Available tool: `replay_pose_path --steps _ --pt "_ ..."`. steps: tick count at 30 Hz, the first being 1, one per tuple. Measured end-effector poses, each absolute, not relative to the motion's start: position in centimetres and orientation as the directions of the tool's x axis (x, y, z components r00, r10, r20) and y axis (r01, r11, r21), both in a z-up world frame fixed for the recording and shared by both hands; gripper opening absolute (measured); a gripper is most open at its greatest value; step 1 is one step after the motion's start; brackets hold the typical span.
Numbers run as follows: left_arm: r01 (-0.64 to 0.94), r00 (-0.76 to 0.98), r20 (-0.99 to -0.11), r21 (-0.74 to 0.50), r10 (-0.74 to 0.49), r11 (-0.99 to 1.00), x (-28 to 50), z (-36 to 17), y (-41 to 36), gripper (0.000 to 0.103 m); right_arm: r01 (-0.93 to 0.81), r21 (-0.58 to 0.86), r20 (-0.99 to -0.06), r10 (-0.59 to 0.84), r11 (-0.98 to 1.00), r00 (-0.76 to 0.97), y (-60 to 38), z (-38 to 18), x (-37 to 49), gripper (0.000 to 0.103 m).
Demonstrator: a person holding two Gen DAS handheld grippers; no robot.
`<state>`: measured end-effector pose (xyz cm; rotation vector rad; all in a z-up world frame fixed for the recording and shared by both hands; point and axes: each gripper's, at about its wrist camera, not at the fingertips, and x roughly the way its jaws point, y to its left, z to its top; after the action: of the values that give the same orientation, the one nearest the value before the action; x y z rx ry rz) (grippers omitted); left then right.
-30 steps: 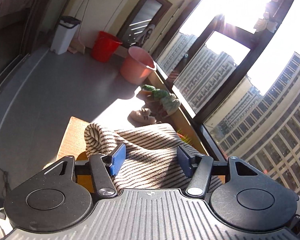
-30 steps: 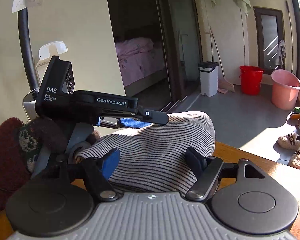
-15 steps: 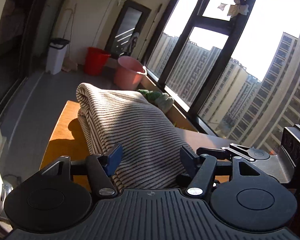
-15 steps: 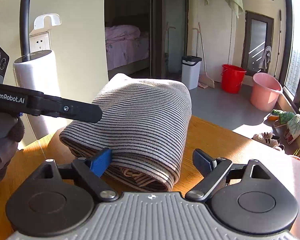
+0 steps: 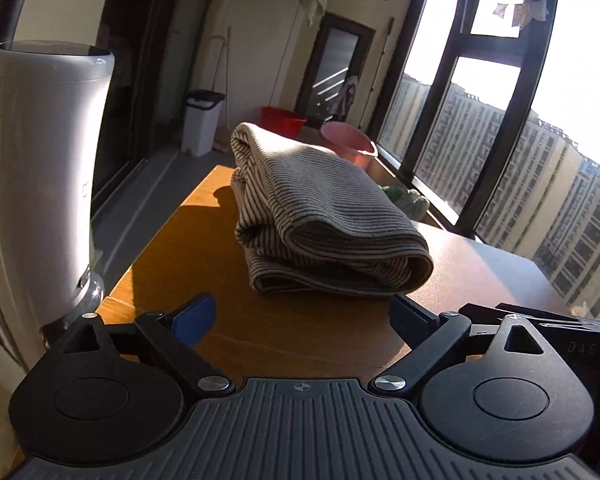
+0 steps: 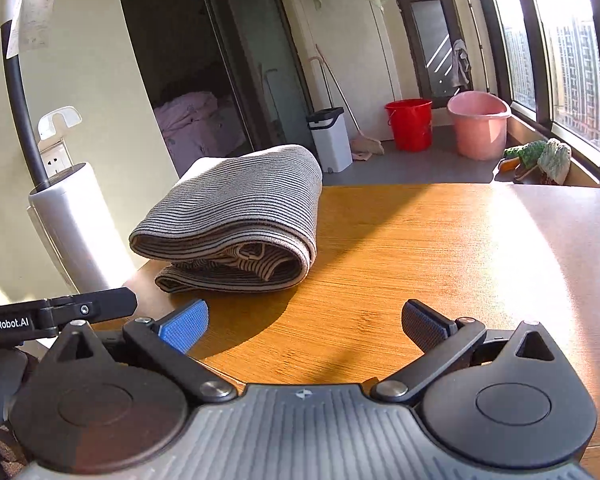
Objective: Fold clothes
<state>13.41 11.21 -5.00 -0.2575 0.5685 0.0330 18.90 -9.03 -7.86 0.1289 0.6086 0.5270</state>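
A striped beige and dark garment (image 5: pixel 320 208) lies folded in a thick bundle on the wooden table (image 5: pixel 204 248). My left gripper (image 5: pixel 302 318) is open and empty, drawn back from the bundle's near edge. In the right wrist view the same folded garment (image 6: pixel 240 216) lies at the table's left part. My right gripper (image 6: pixel 304 322) is open and empty, a short way in front and to the right of it. The left gripper's finger (image 6: pixel 88 310) shows at the left edge there.
A white cylindrical appliance (image 5: pixel 40 184) stands by the table's left edge, also in the right wrist view (image 6: pixel 76 224). On the floor beyond are a white bin (image 6: pixel 330 140), a red bucket (image 6: pixel 410 124) and a pink bucket (image 6: pixel 478 124). Windows run along the right.
Both grippers have let go of the striped garment and pulled back from it. The bundle now lies folded on the table, apart from both grippers.
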Motion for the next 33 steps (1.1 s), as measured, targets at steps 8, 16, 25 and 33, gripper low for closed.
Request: replay_pose_path --steps 8,16,25,33 --pt "-0.176 0.768 -0.638 -0.128 0.055 0.976 10.6 -6.5 8.5 0.103 -0.356 0.141 -0.631 0.361 0.924 0.687 -8.8 -8.6 16.4 0.103" --pt "-0.207 0.757 -0.645 -0.084 0.105 0.975 10.0 -6.6 8.0 0.103 -0.348 0.007 -0.663 0.265 0.937 0.7 -7.9 -9.0 15.4 0.103" --pt "-0.209 0.748 -0.65 -0.038 0.135 0.977 10.2 -6.5 7.5 0.103 -0.347 0.009 -0.655 0.268 0.938 0.707 -8.1 -9.1 15.4 0.103" --pt "-0.208 0.74 -0.655 -0.012 0.15 0.978 10.4 -6.6 7.2 0.103 -0.35 0.009 -0.654 0.271 0.937 0.707 -8.1 -9.2 15.4 0.103"
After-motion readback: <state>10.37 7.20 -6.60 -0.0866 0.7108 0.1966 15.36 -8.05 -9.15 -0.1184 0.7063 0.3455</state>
